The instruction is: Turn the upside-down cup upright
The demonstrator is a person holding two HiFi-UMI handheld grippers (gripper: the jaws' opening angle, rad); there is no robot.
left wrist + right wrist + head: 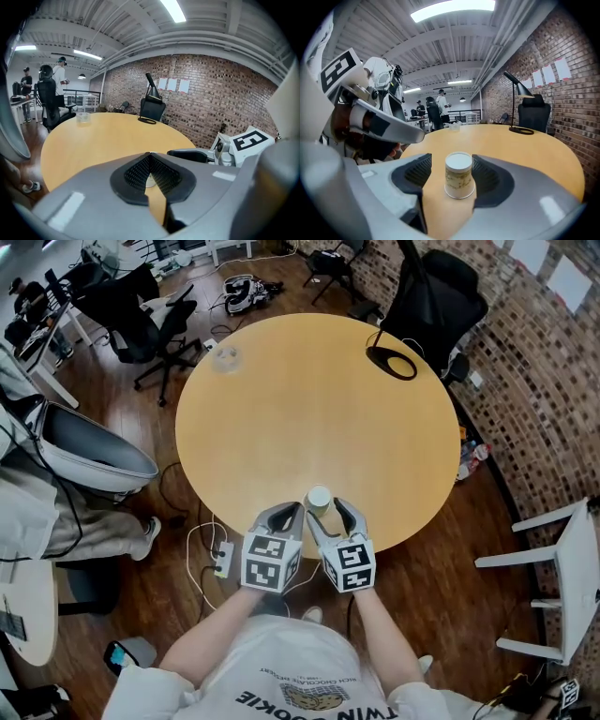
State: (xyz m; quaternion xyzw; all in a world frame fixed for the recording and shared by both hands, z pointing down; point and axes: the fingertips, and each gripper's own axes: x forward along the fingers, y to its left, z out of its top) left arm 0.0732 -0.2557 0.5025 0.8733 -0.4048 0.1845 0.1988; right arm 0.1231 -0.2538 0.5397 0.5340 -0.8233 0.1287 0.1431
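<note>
Right gripper jaws: the right gripper (451,160) is holding its jaws wide apart, one on each side of the white paper cup with a tan printed band (459,178); a gap is showing on the cup's left, and on its right I cannot tell whether the pad is touching.
Cup: it is standing upside down, its wide rim resting on the worktop and its closed base facing up, near the near edge.
Left gripper jaws: the left gripper (150,158) is keeping its black ribbed pads (136,173) together at the tips, with only a thin slit behind them and nothing gripped.
Left gripper place: it is hovering just left of the cup, beside the right gripper.
Marker cubes: the left one (272,563) and the right one (349,565) are sitting side by side over the near edge.
Worktop: the round light-wood table (309,399) is carrying the cup.
Far left: a small clear plastic container (224,357) is standing well apart from the cup.
Far right: a black ring-shaped lamp base (392,362) is lying near the rim, with a black office chair (436,301) standing behind it.
</note>
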